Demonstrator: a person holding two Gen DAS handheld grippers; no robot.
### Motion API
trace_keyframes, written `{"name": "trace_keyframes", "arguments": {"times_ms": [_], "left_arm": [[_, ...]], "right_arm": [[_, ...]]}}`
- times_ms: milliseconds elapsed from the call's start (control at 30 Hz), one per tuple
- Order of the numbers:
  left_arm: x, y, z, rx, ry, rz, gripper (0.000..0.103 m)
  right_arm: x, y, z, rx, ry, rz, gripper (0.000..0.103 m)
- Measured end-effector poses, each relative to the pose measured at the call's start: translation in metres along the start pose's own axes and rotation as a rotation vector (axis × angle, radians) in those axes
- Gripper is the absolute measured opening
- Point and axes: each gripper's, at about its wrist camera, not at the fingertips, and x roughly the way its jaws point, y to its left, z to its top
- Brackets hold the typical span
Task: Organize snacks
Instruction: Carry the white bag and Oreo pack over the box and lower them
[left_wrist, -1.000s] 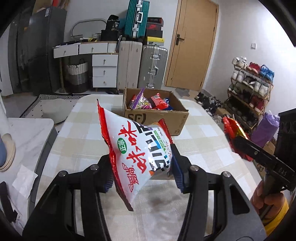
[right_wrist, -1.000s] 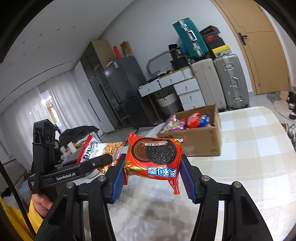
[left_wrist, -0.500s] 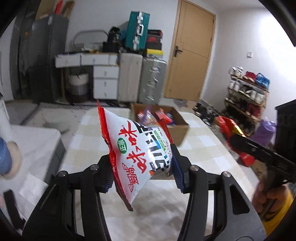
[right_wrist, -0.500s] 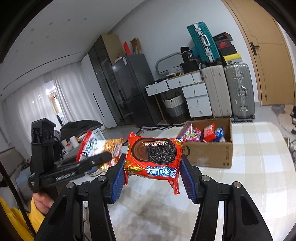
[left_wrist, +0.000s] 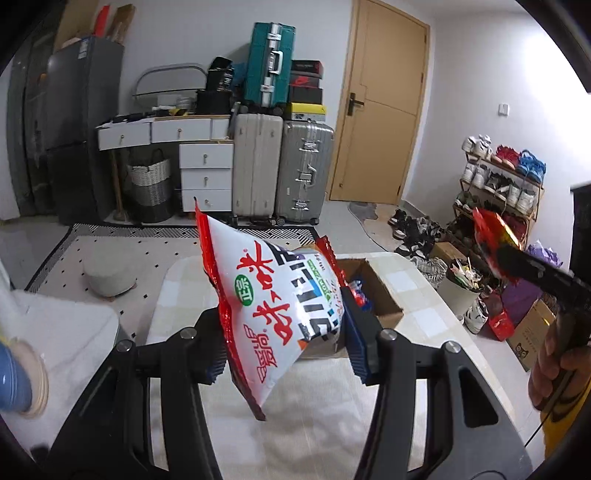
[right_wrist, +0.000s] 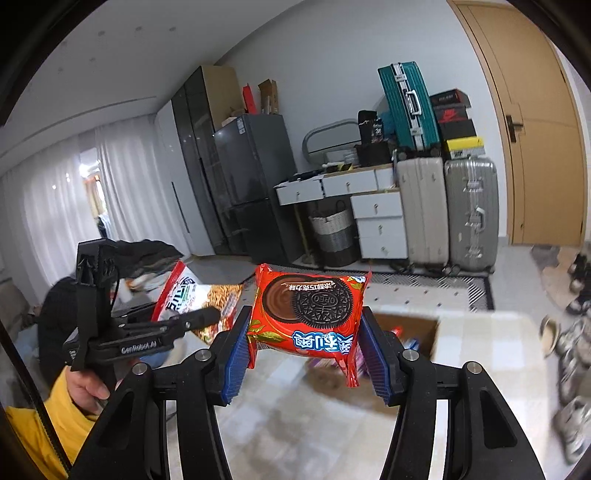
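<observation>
**Q:** What did each gripper have hold of?

**A:** The left gripper (left_wrist: 284, 343) was clenched on a white and red snack bag (left_wrist: 277, 310), its blue pads pressing the bag's two sides. The bag stood tilted between the fingers, one red seam rising above them and a corner hanging below. The right gripper (right_wrist: 304, 354) was clamped on a red Oreo packet (right_wrist: 308, 314), held flat-on to its camera with the printing upside down.

**Q:** Where was the box of snacks?

**A:** Just beyond both tools. The open cardboard box (left_wrist: 380, 291) sat on the checked tabletop (left_wrist: 424, 306), directly ahead of the left gripper's fingers and partly hidden behind the bag. In the right wrist view the same box (right_wrist: 410, 325) lay behind the Oreo packet, wrappers showing inside, though blurred.

**Q:** Could each tool be seen by the other?

**A:** Yes. To the right of the left gripper, the other tool (left_wrist: 532, 269) appeared edge-on with the red packet (left_wrist: 491, 236) at its tip, held by the person's right hand (left_wrist: 554, 369). To the left of the right gripper, the black tool (right_wrist: 147, 332) carried the snack bag (right_wrist: 188, 295), gripped by the left hand (right_wrist: 88, 387) in a yellow sleeve.

**Q:** And beyond the table?

**A:** Suitcases (left_wrist: 280, 166) stood stacked against the far wall beside a wooden door (left_wrist: 380, 110).
</observation>
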Motion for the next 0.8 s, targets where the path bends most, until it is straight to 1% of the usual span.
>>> {"name": "trace_keyframes", "arguments": {"times_ms": [67,133,233,300,333,367,467,567,667,800], "left_arm": [[0.021,-0.005,0.019,0.03,0.003,0.013,0.049],[0.045,-0.009,0.036,0.052,0.004,0.028,0.049],[0.081,-0.014,0.052,0.048,0.04,0.005,0.049],[0.116,-0.017,0.064,0.033,0.066,-0.02,0.049],[0.144,-0.022,0.075,0.029,0.085,-0.023,0.049],[0.158,-0.023,0.079,0.028,0.098,-0.024,0.049],[0.207,-0.031,0.088,0.046,0.138,-0.031,0.049],[0.255,-0.038,0.087,0.055,0.179,-0.04,0.049],[0.301,-0.042,0.086,0.045,0.223,-0.042,0.049],[0.359,-0.05,0.086,0.043,0.259,-0.048,0.049]], "right_arm": [[0.012,-0.01,0.015,0.005,0.008,-0.009,0.056],[0.028,-0.027,0.029,0.037,0.018,-0.015,0.056],[0.053,-0.049,0.037,0.08,0.047,-0.023,0.056],[0.075,-0.065,0.038,0.105,0.083,-0.028,0.056],[0.085,-0.072,0.037,0.115,0.106,-0.027,0.056],[0.098,-0.081,0.034,0.129,0.139,-0.025,0.056],[0.126,-0.098,0.023,0.154,0.193,-0.03,0.056],[0.145,-0.114,0.006,0.186,0.235,-0.028,0.056],[0.161,-0.123,-0.011,0.202,0.276,-0.024,0.056],[0.174,-0.13,-0.028,0.221,0.321,-0.025,0.056]]}}
